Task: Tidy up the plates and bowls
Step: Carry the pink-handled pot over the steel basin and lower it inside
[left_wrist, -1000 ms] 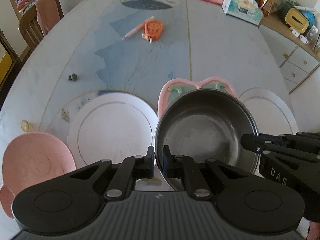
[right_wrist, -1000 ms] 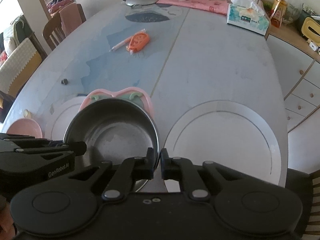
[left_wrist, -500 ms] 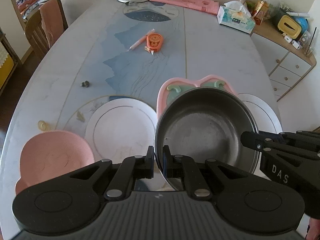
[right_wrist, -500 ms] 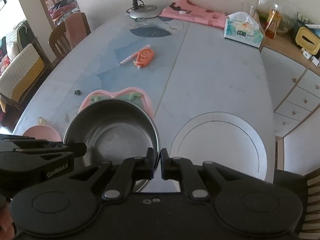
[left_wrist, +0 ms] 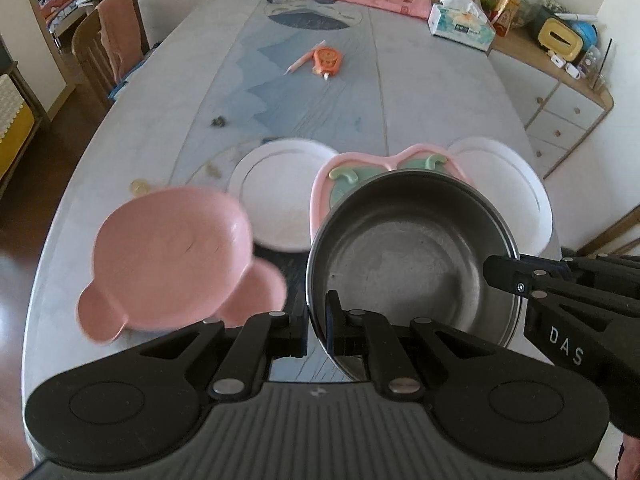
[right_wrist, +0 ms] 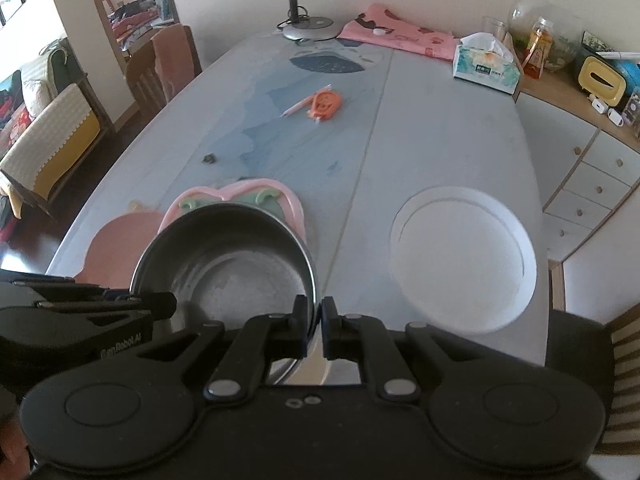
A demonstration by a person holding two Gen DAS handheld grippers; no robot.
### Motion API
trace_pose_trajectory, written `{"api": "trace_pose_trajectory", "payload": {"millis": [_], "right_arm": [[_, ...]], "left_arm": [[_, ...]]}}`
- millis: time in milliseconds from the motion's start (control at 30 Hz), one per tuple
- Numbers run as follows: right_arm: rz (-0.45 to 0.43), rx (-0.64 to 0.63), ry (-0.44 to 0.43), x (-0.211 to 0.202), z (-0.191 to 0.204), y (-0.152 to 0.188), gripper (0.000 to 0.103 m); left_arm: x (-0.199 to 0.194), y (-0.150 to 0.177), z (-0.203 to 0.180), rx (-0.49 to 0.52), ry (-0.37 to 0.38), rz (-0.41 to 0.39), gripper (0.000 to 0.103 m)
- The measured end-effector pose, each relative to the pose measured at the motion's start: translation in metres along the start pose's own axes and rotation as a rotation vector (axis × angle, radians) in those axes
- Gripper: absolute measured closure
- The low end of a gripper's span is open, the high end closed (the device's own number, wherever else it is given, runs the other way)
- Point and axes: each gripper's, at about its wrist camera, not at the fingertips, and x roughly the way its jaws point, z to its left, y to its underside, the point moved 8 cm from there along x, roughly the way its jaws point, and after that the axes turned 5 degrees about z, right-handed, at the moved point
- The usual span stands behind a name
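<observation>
Left fingers (left_wrist: 317,322): clamped on the near-left rim of the metal bowl (left_wrist: 412,256), one finger inside the wall, one outside.
Right fingers (right_wrist: 316,322): pinched on the same bowl's rim at its right side; they also show in the left view (left_wrist: 504,276) at the bowl's right edge.
Metal bowl: held between both grippers, level, mouth up, above the surface (right_wrist: 432,140).
Pink tray (left_wrist: 400,160): heart-shaped, with green parts inside, lying behind and partly under the bowl.
Pink bowl (left_wrist: 172,252): eared, left of the metal bowl, overlapping the left white plate's near edge.
White plates: one left of the tray (left_wrist: 280,196), one to its right (right_wrist: 464,256), both flat on the surface.
Far end: orange gadget (right_wrist: 325,105) with a pen beside it, tissue box (right_wrist: 486,66), lamp base (right_wrist: 308,28), pink cloth (right_wrist: 400,38).
</observation>
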Motion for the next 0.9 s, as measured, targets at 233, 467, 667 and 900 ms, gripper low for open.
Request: {"api": "trace_pose_trajectory", "payload": {"millis": [233, 467, 667, 900], "right_arm": [[0.004, -0.008, -0.010, -0.018, 0.045, 0.039, 0.096], [0.020, -0.033, -0.023, -0.022, 0.091, 0.076, 0.096], [0.047, -0.053, -0.038, -0.017, 0.123, 0.103, 0.096], [0.094, -0.065, -0.049, -0.006, 0.145, 0.133, 0.096]], "left_arm": [[-0.027, 0.051, 0.032, 0.008, -0.015, 0.006, 0.096], [-0.040, 0.102, 0.071, -0.017, -0.024, 0.023, 0.096], [-0.040, 0.139, 0.098, -0.044, -0.033, 0.045, 0.096], [-0.030, 0.172, 0.116, -0.055, -0.048, 0.087, 0.096]]}}
